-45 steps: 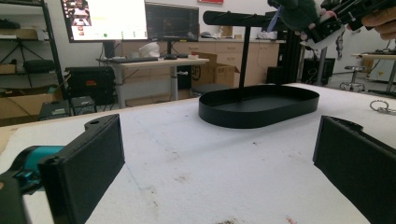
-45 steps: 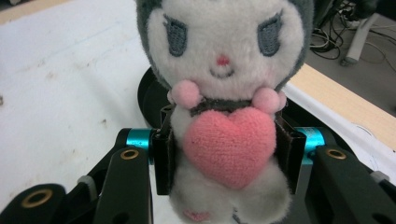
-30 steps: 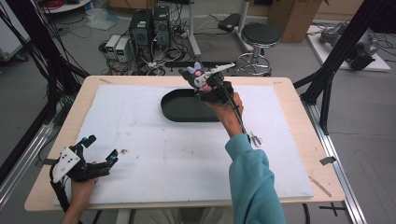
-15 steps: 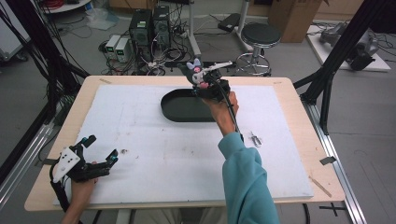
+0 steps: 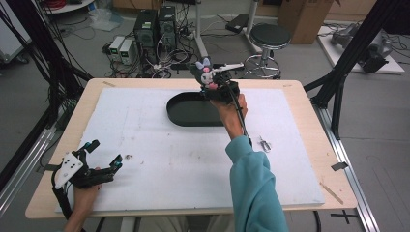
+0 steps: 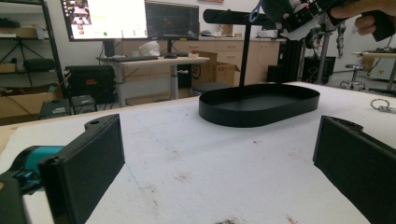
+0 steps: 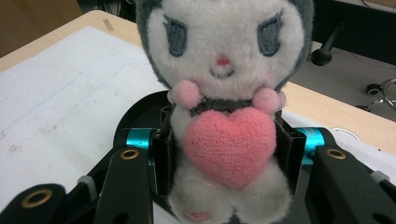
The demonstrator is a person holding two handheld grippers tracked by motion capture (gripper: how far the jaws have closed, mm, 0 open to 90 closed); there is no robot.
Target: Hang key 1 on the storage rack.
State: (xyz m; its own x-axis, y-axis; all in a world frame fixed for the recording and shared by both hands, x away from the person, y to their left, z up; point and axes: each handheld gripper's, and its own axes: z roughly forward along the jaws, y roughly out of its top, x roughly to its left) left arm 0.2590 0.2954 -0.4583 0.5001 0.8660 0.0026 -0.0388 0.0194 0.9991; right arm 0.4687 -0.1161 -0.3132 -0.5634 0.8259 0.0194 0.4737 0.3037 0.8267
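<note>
Since a second ago the right tool has edged a little farther out over the far rim of the black tray, while the left tool has stayed put at the near left corner of the counter, jaws wide with nothing between them. The right tool is clamped on the body of a plush toy with a pink heart, held upright in the air by the tray's stand. This looks like the carrying step; next comes hanging the toy's loop on the stand's crossbar, which calls for careful aim.

Right claw raised, clamped — left claw agape.
</note>
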